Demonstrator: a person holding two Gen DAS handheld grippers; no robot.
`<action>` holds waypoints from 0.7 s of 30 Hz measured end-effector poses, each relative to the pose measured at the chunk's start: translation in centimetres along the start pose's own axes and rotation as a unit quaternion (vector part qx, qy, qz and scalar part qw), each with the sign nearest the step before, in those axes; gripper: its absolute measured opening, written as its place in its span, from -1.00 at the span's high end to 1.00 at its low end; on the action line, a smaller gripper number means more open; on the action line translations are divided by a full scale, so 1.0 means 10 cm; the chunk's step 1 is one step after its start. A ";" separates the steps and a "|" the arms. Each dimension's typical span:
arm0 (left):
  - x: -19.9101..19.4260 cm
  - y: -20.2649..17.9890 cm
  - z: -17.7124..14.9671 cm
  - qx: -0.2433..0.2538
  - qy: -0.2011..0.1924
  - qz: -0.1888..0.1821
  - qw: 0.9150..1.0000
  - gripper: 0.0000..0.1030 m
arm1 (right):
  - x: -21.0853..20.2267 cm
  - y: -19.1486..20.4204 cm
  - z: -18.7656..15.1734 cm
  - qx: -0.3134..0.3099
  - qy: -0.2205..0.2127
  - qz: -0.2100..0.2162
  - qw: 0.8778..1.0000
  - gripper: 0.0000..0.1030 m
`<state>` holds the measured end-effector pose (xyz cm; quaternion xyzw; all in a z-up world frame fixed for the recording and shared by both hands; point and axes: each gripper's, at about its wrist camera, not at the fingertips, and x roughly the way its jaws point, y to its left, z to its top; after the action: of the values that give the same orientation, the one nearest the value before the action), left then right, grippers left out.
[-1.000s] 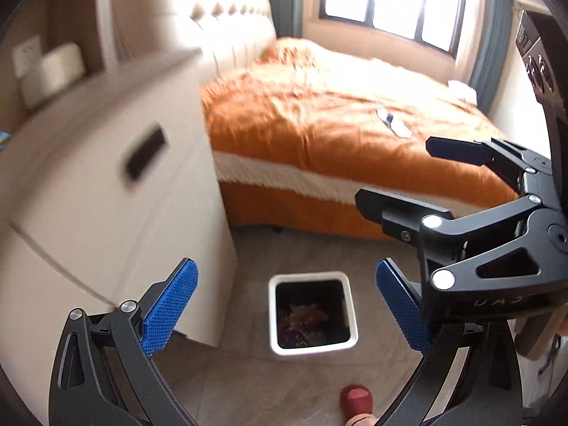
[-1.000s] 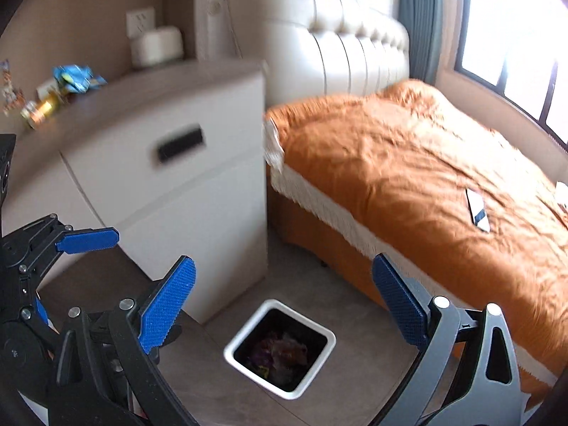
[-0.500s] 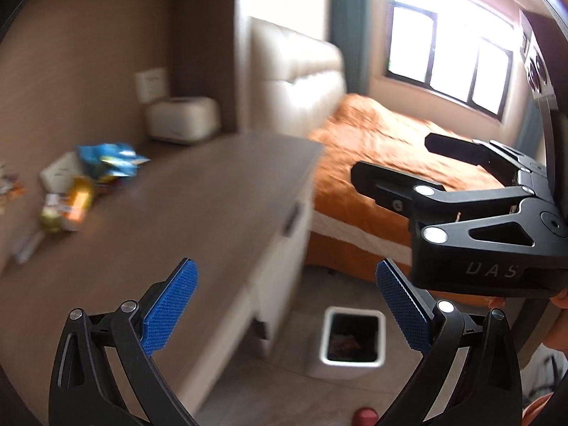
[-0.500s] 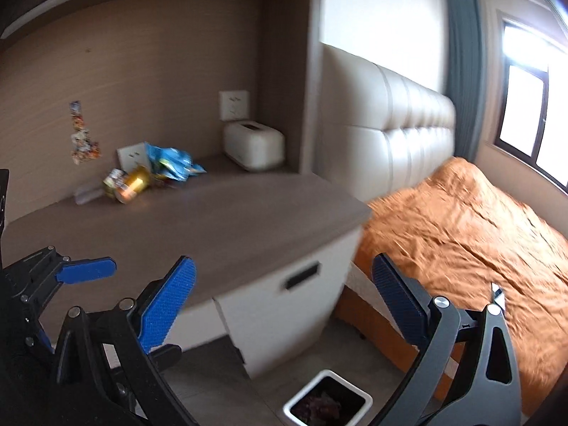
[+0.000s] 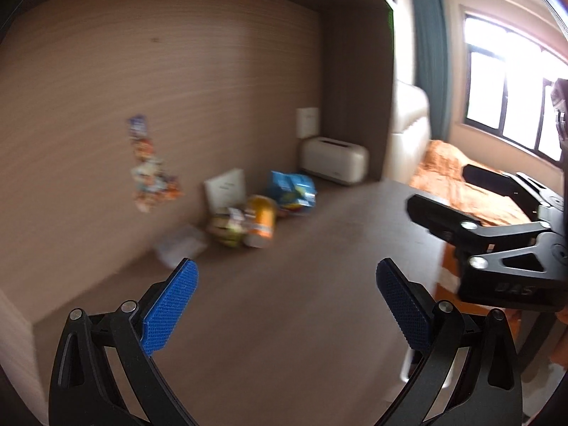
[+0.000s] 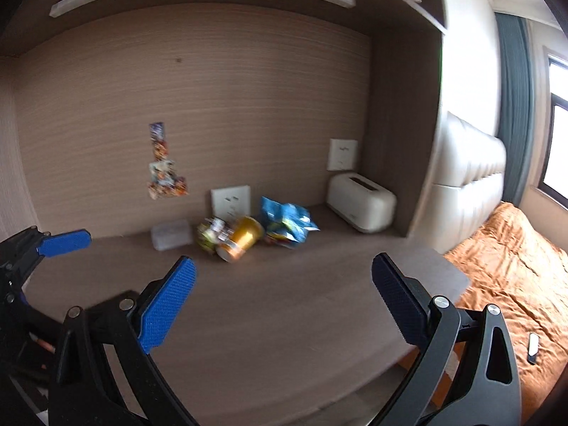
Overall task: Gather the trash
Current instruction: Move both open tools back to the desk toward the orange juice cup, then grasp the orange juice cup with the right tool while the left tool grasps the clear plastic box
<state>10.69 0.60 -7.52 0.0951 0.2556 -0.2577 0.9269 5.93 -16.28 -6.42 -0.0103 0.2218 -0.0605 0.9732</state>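
Against the back wall of the desk (image 6: 284,319) lies the trash: a gold can (image 6: 241,238) on its side, a blue wrapper (image 6: 285,222) just right of it, a crumpled greenish packet (image 6: 211,236) touching its left side, and a clear tub (image 6: 170,235) further left. Both the left gripper (image 5: 285,305) and the right gripper (image 6: 282,301) hover above the desk well short of the pile, jaws wide and empty. The can looks light, stiff and prone to rolling, best pinched across its body. The wrapper is likely soft and crinkly; any bunched fold would serve.
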 end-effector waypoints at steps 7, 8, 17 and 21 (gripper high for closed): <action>0.16 0.59 0.07 -0.028 0.004 0.051 0.998 -0.92 | 0.37 0.35 0.12 -0.013 0.019 0.024 0.999 -0.92; 0.21 0.65 0.07 -0.030 0.007 0.059 0.998 -0.92 | 0.42 0.38 0.13 -0.013 0.021 0.025 0.999 -0.92; 0.85 0.84 0.09 -0.036 0.039 0.100 0.994 -0.92 | 1.33 0.39 0.20 0.013 0.051 0.057 0.997 -0.92; 1.25 0.95 0.09 -0.038 0.055 0.110 0.992 -0.92 | 1.74 0.39 0.21 0.017 0.062 0.054 0.996 -0.92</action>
<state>25.30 3.05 -12.85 0.1012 0.3038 -0.1389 0.9371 22.84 -14.57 -12.14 0.0216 0.2809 -0.0118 0.9594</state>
